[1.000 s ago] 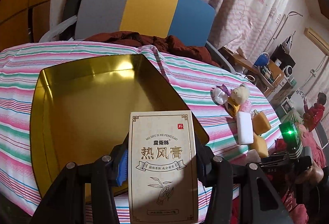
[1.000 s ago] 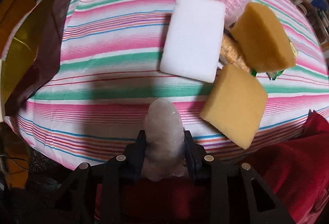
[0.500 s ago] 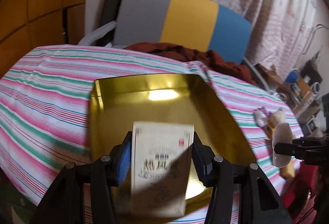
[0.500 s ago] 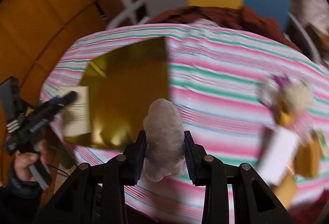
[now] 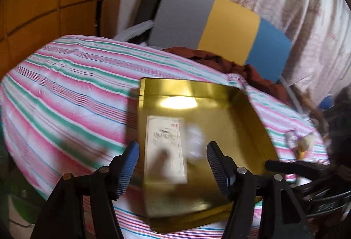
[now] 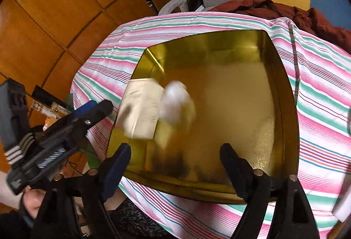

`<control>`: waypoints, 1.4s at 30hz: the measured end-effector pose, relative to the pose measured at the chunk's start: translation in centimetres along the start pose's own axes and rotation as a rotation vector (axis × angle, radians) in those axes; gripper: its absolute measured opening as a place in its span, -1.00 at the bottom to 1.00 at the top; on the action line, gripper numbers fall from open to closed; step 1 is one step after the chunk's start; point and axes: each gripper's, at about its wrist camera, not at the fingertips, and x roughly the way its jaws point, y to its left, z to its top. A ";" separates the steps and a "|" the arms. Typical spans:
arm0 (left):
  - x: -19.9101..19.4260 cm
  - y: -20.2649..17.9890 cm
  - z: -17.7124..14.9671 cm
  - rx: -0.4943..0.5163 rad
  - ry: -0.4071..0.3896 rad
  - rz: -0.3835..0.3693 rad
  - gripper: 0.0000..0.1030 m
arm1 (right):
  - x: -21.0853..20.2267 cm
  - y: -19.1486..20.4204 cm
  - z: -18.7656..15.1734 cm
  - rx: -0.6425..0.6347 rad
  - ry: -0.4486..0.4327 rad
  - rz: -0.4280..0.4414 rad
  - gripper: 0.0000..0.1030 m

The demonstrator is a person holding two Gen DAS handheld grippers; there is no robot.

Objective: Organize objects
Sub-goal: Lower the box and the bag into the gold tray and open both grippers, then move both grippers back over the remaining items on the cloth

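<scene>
A gold tin tray [image 5: 241,129] [image 6: 241,107] sits on the striped tablecloth. A beige printed box [image 5: 164,146] [image 6: 140,111] lies blurred inside the tray near its left wall. A white fluffy lump [image 5: 194,140] [image 6: 177,103], also blurred, is beside the box on its right. My left gripper [image 5: 172,164] stands open just in front of the box, nothing between its fingers. My right gripper [image 6: 174,162] is open over the tray's near edge, empty. The left gripper [image 6: 87,114] shows from the side in the right wrist view, held by a hand.
The striped tablecloth [image 5: 65,96] covers a round table. A grey, yellow and blue chair [image 5: 219,26] with a dark red garment [image 5: 219,63] stands behind it. Small items [image 5: 300,142] lie at the table's right. Wooden panels [image 6: 54,19] are on the left.
Both grippers have opened. The box left my left gripper and the white lump left my right gripper; both now sit blurred inside the gold tray.
</scene>
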 end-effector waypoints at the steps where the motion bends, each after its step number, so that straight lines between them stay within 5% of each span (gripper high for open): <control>1: 0.0 -0.1 0.0 -0.008 0.000 -0.021 0.34 | 0.0 -0.1 -0.1 -0.001 -0.007 -0.013 0.76; 11: -1.9 -1.4 -0.7 0.029 -0.063 0.095 0.35 | -2.4 0.5 -1.9 -0.064 -0.160 -0.171 0.99; 20: -2.9 -3.0 -1.6 0.095 -0.095 0.150 0.35 | -4.8 1.6 -3.1 -0.130 -0.304 -0.309 0.99; 42: -2.3 -7.6 -4.0 0.217 -0.040 0.040 0.35 | -8.7 -4.9 -5.7 0.046 -0.354 -0.454 0.99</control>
